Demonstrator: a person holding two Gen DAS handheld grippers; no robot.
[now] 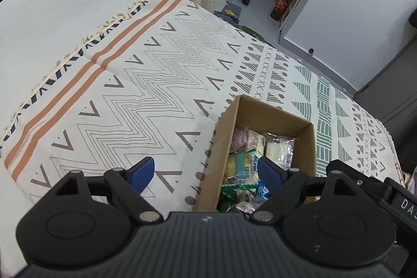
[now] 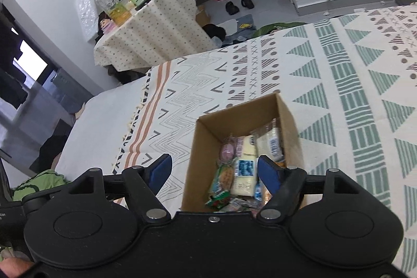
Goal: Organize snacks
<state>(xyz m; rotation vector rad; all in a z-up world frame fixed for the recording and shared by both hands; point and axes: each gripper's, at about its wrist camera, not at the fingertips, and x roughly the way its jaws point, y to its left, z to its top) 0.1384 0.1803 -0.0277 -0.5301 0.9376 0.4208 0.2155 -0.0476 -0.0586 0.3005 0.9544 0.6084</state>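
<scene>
Left wrist view: left gripper [image 1: 206, 171] hangs empty, fingers wide, cardboard box [image 1: 310, 145] of snacks [image 1: 245, 166] at 3 o'clock on patterned cloth [image 1: 146, 85]. Right gripper [image 2: 215, 170], fingers wide, empty, straddles the box's 9 o'clock wall.

Left wrist cam: above patterned cloth [image 1: 146, 74], looks forward and down along own fingers; cardboard box [image 1: 226, 132] sits right of centre, close under lens. Right wrist cam: same downward tilt, box [image 2: 206, 137] near centre, close. Horizon rolled in both, opposite ways. Shared field: box with snack packets [image 1: 250, 163], cloth, dotted side table [image 2: 156, 28], slippers on floor [image 2: 239, 4], white cabinet doors beyond.
</scene>
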